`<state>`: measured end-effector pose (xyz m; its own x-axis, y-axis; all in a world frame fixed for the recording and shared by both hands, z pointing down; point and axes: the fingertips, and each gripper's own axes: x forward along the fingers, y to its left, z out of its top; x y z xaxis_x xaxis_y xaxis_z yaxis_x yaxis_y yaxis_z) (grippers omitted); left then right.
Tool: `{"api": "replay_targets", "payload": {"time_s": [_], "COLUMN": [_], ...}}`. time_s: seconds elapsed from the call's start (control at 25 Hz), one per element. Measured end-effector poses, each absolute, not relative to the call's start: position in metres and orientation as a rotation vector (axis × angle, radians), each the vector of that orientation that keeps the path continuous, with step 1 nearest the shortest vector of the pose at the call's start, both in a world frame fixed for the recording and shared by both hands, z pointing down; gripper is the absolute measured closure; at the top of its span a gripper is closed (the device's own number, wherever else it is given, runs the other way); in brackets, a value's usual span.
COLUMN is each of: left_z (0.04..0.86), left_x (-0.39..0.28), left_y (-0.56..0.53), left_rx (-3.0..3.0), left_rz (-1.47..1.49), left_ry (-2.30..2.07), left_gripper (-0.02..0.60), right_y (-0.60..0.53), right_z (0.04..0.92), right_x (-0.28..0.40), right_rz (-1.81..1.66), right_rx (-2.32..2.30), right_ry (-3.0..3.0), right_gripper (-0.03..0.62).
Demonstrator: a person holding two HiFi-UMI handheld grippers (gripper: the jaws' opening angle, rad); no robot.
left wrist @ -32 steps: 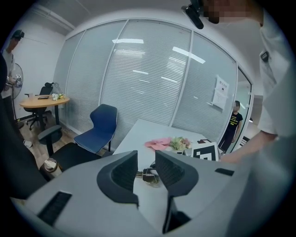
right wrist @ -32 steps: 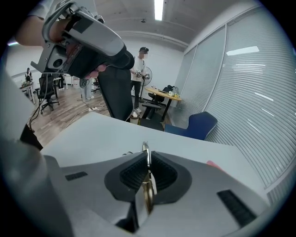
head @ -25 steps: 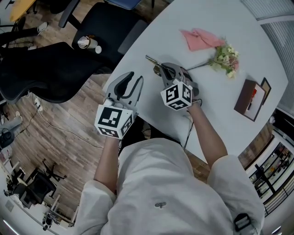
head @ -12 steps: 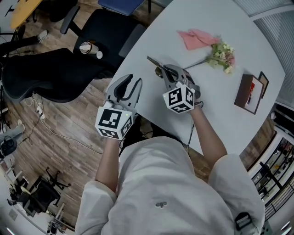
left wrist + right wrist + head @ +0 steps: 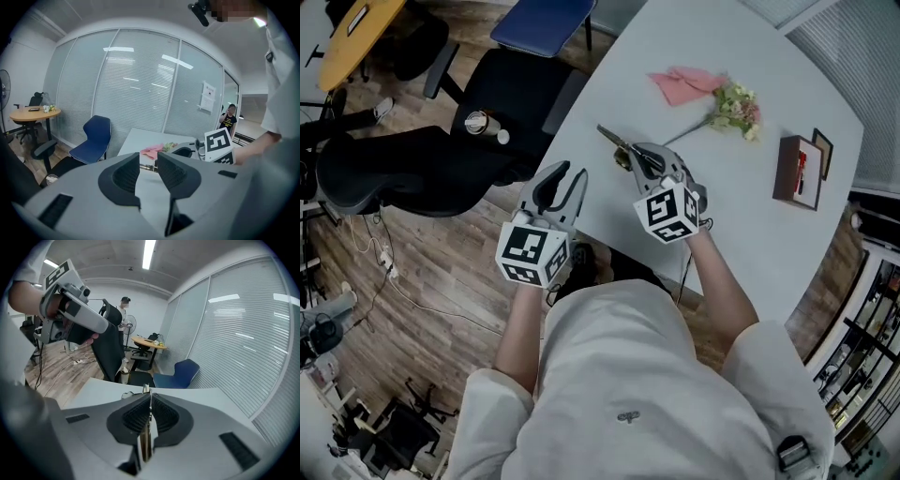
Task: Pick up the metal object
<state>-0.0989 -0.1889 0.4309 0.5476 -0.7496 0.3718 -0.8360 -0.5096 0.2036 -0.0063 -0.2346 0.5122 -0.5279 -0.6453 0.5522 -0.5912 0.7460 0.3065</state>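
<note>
The metal object (image 5: 617, 142) is a thin, flat strip. It sticks out past the tips of my right gripper (image 5: 639, 159) over the white table's (image 5: 750, 234) near-left part. In the right gripper view the jaws (image 5: 149, 414) are shut on the metal strip (image 5: 145, 439), which stands on edge between the ribbed pads. My left gripper (image 5: 565, 184) hovers at the table's left edge, a little left of the right one. Its jaws (image 5: 148, 161) stand open with nothing between them. Beyond them I see the right gripper's marker cube (image 5: 219, 143).
A pink cloth (image 5: 684, 82) and a small flower bunch (image 5: 733, 108) lie at the table's far side, a brown card (image 5: 797, 171) to the right. Black office chairs (image 5: 511, 70), a paper cup (image 5: 476, 123) and a blue chair (image 5: 542, 19) stand left of the table.
My right gripper has risen slightly with the metal strip still clamped in it. The left gripper has also lifted and edged closer to the table's edge.
</note>
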Motion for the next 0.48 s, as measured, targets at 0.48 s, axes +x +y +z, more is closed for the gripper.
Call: {"api": "replay_targets", "payload": {"time_s": [0.48], "left_z": [0.412], "left_x": [-0.098], "left_y": [-0.156], "left_rx": [2.577], "left_rz": [0.315], "left_ry": [-1.130], "left_gripper": [0.471], "right_y": [-0.183], "right_z": [0.471], "right_x": [0.000], "right_rz": [0.048], "right_rx": [1.153], "right_ry": [-2.278], "right_gripper": [0.582]}}
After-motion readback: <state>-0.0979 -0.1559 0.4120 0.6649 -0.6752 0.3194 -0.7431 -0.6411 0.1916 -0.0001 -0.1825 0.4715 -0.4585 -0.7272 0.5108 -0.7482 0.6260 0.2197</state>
